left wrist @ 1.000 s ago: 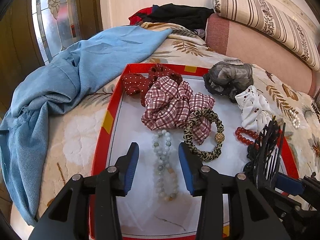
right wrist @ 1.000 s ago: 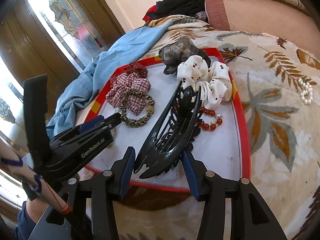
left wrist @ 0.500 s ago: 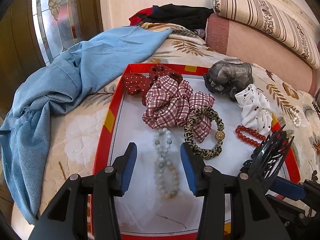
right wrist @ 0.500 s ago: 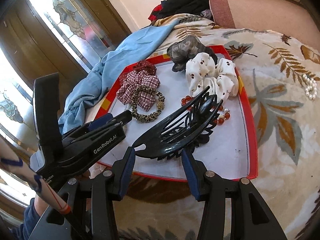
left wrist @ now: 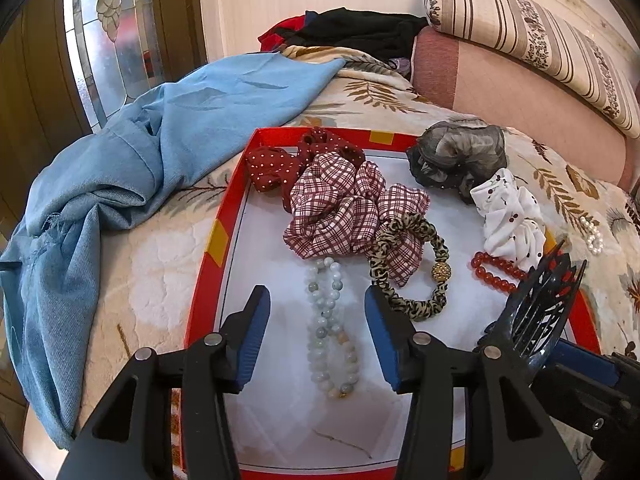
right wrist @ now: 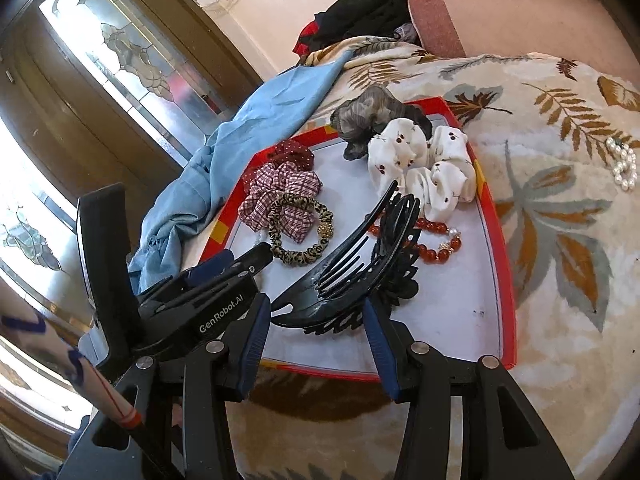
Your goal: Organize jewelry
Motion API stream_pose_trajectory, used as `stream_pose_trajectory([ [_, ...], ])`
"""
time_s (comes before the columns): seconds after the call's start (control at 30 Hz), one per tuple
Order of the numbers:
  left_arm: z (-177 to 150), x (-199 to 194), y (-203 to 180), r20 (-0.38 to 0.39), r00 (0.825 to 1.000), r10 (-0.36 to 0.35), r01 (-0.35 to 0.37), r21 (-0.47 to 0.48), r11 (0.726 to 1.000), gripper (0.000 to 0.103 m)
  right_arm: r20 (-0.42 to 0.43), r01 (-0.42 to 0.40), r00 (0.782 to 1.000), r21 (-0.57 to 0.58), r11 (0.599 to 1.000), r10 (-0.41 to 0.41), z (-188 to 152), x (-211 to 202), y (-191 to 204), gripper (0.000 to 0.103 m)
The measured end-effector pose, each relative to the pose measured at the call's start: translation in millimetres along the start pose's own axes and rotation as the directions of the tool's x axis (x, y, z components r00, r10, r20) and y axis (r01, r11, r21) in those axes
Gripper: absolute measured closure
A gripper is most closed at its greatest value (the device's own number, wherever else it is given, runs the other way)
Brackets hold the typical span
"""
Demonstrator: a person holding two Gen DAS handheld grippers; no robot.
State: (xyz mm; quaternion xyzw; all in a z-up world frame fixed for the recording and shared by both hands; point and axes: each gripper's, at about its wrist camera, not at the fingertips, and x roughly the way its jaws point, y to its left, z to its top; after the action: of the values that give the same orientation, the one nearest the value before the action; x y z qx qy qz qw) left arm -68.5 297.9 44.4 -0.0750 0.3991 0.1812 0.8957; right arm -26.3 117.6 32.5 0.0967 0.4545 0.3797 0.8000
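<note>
A red-rimmed white tray (left wrist: 208, 248) (right wrist: 506, 280) lies on the bed. It holds a plaid scrunchie (left wrist: 340, 216), a red dotted scrunchie (left wrist: 276, 164), a leopard hair tie (left wrist: 416, 276), a pale bead bracelet (left wrist: 328, 332), a red bead bracelet (left wrist: 494, 272) (right wrist: 432, 240), a white scrunchie (right wrist: 424, 168) and a grey scrunchie (left wrist: 456, 152). My left gripper (left wrist: 316, 336) is open, its jaws either side of the pale bracelet. My right gripper (right wrist: 316, 316) is shut on a black claw hair clip (right wrist: 352, 268) over the tray's near right part.
A blue cloth (left wrist: 120, 172) lies left of the tray. A pearl bracelet (right wrist: 624, 164) lies on the leaf-patterned bedspread, right of the tray. Dark clothes (left wrist: 360, 32) and a striped bolster (left wrist: 540, 36) are at the back.
The right gripper has tipped the black clip from upright to lying flatter and lower over the tray. The left gripper has drawn back slightly, still open.
</note>
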Motion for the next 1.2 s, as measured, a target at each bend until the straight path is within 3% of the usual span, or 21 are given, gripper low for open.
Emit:
stream_pose_trajectory([
  [0.37, 0.4, -8.4, -1.3, 0.031, 1.000, 0.000, 0.000, -0.012, 1.000, 0.053, 0.026, 0.025, 0.999, -0.034, 0.999, -0.024, -4.7, -23.0, 6.3, 0.049],
  [0.5, -1.1, -23.1, -6.9, 0.077, 0.997, -0.004, 0.005, -0.007, 1.000, 0.041, 0.045, 0.032, 0.999, -0.049, 0.998, -0.030, -11.2, -39.8, 9.8, 0.045],
  [0.87, -31.1, -83.4, -28.7, 0.149, 0.989, -0.020, 0.023, -0.021, 1.000, 0.023, 0.103, 0.078, 0.992, -0.077, 0.994, -0.070, -34.7, -99.3, 9.1, 0.038],
  [1.1, -46.4, -154.8, -37.9, 0.264, 0.965, 0.003, 0.003, -0.019, 1.000, 0.000, 0.159, 0.117, 0.983, -0.118, 0.986, -0.097, -52.3, -144.8, 16.7, 0.029],
  [1.2, -48.8, -181.5, -43.7, 0.298, 0.954, 0.047, -0.044, -0.015, 0.999, 0.000, 0.186, 0.141, 0.976, -0.149, 0.979, -0.112, -60.2, -162.5, 25.6, 0.021],
])
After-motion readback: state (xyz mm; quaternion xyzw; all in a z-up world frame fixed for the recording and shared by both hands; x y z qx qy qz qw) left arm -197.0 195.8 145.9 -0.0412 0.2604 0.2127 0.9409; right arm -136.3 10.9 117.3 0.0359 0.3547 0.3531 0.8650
